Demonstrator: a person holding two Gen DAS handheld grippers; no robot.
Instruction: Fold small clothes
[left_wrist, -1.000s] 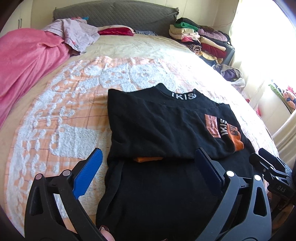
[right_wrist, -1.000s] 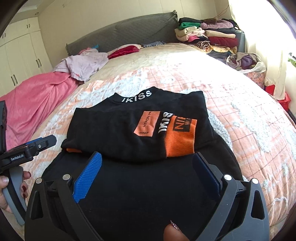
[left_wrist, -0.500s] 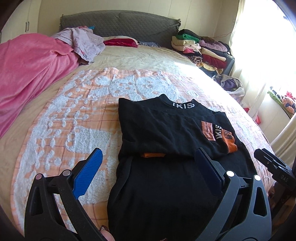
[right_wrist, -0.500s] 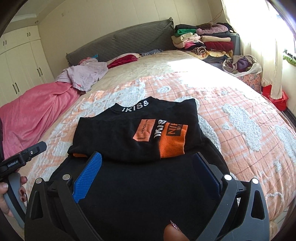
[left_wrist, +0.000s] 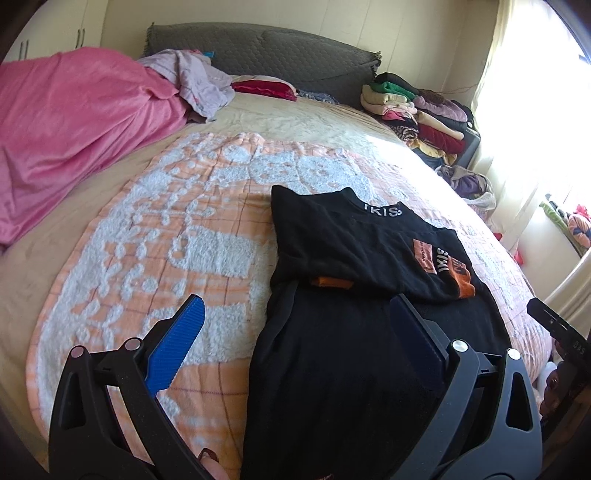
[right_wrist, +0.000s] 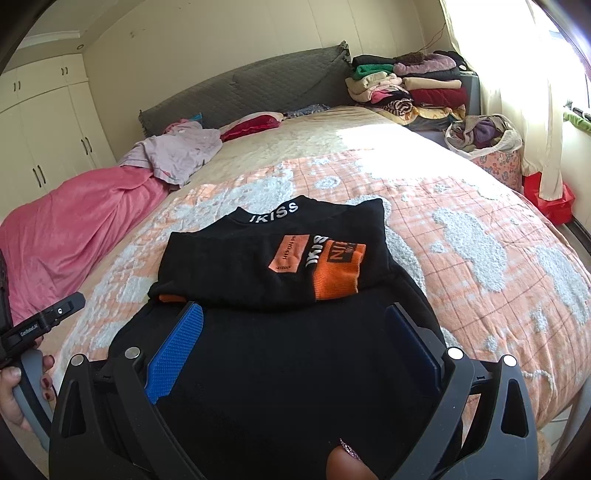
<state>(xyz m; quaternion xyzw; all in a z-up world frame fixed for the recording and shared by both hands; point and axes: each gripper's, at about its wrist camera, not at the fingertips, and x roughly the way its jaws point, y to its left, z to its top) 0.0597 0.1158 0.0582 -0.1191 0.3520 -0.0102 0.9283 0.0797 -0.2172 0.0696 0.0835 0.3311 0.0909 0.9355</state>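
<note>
A black top (left_wrist: 347, 314) with orange cuffs and a white-lettered collar lies flat on the bed, sleeves folded across its chest. It also shows in the right wrist view (right_wrist: 280, 325). My left gripper (left_wrist: 295, 314) is open and empty, held above the top's lower left edge. My right gripper (right_wrist: 293, 325) is open and empty, held above the top's lower half. Part of the right gripper shows at the right edge of the left wrist view (left_wrist: 557, 328). The left gripper's handle, in a hand, shows at the left of the right wrist view (right_wrist: 40, 325).
The bed carries an orange-and-white patterned blanket (left_wrist: 177, 240). A pink blanket (left_wrist: 66, 122) and a lilac garment (left_wrist: 199, 81) lie at the far left. A stack of folded clothes (right_wrist: 410, 88) and a laundry basket (right_wrist: 487, 140) stand at the far right.
Both grippers have drawn back and risen from the top, which looks smaller and farther. The left gripper has also shifted left. Both stay open.
</note>
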